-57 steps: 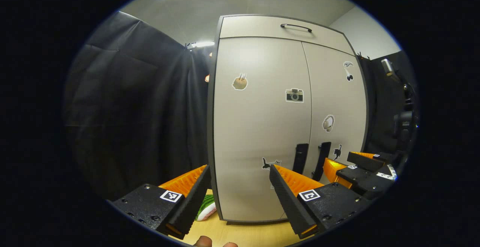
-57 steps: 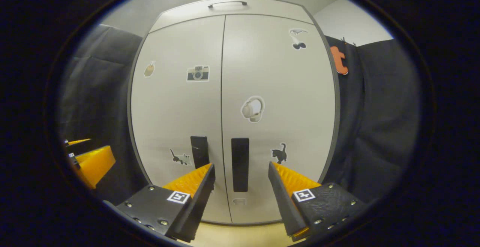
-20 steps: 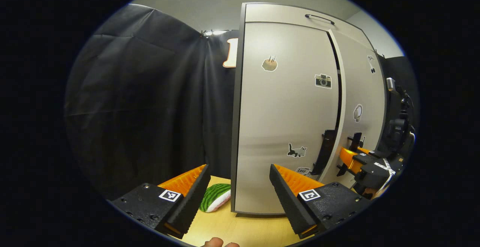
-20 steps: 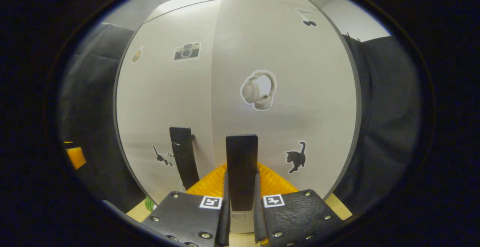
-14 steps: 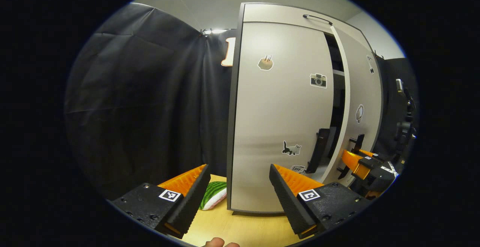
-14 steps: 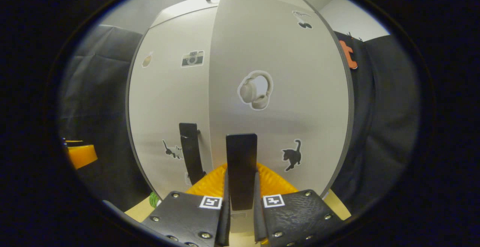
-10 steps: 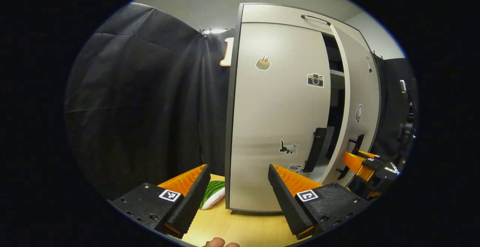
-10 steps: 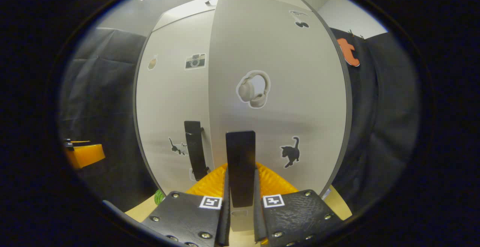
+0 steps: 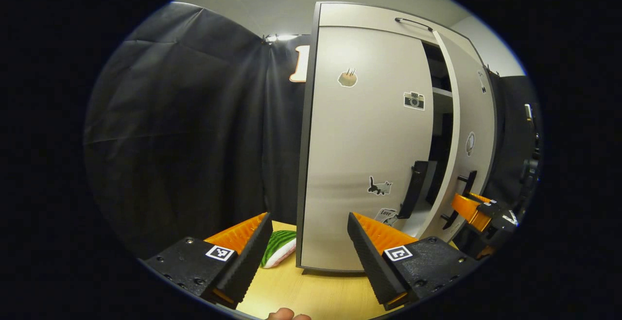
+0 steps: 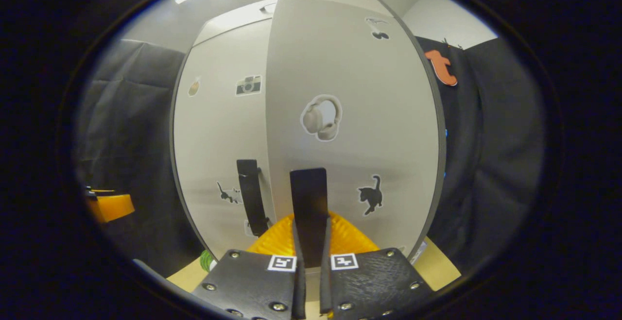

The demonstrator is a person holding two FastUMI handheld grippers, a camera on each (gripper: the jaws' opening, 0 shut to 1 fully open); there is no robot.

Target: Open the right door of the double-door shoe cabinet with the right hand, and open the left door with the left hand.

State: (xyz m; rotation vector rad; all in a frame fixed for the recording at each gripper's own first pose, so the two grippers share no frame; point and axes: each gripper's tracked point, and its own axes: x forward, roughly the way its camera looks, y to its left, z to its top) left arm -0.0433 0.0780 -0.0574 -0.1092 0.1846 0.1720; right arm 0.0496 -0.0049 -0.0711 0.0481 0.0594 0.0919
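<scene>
Two ridged jaws clamp the right door's flat handle [image 10: 309,213]; left gripper [image 9: 306,257] gapes.

The left gripper view looks from off the cabinet's [image 9: 369,164] left corner, fairly near. The right gripper view faces the right door [image 10: 350,116] head-on, very close. The 2 views share both doors.

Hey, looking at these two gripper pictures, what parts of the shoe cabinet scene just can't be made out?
- Cabinet interior, left gripper view: a dark gap, contents unreadable.
- Right door handle, right gripper view: its lower end is hidden between the right gripper fingers.
- Green striped object, left gripper view: partly behind the cabinet's corner.
</scene>
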